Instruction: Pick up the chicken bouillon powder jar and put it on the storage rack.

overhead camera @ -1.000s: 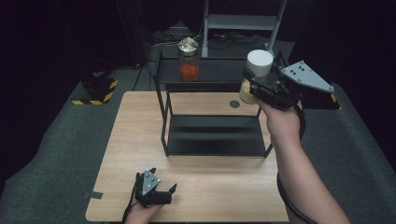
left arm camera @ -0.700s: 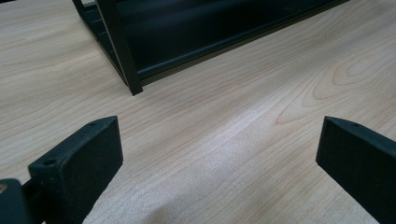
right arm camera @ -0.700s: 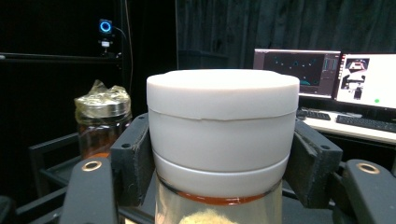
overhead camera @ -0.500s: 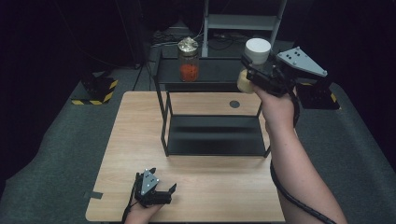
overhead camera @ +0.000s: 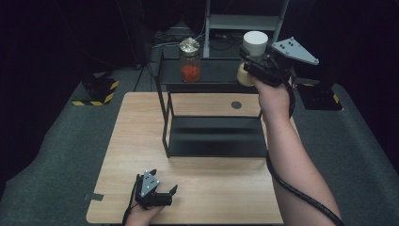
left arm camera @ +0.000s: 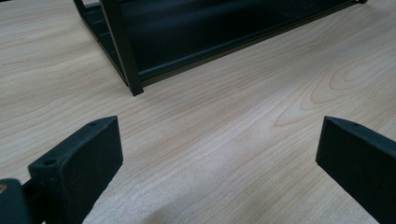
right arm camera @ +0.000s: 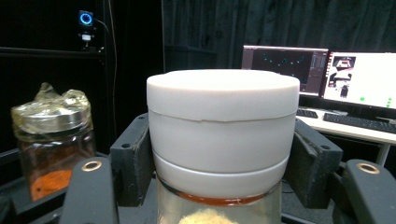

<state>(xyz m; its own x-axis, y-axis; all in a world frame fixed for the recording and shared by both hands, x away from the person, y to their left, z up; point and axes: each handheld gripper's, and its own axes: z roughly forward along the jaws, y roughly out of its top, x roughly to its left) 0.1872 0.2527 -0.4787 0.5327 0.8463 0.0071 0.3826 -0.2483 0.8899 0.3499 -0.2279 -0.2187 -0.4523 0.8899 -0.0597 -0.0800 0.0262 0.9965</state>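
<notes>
My right gripper is raised at the right end of the black shelf's top tier, shut on a glass jar with a white lid and pale contents. In the right gripper view both jaws press the white-lidded jar just under its lid. A second jar, with a clear cap and orange-red powder inside, stands on the top tier to the left, also in the right gripper view as the orange jar. My left gripper rests open near the table's front edge with nothing between its jaws.
The black two-tier shelf has a lower tier and a front left leg standing on the wooden table. A small dark disc lies on the table behind the shelf. Monitors stand far behind.
My right gripper has carried the white-lidded jar away from me and a little to the left, to the right end of the top tier. The left gripper has stayed put.
</notes>
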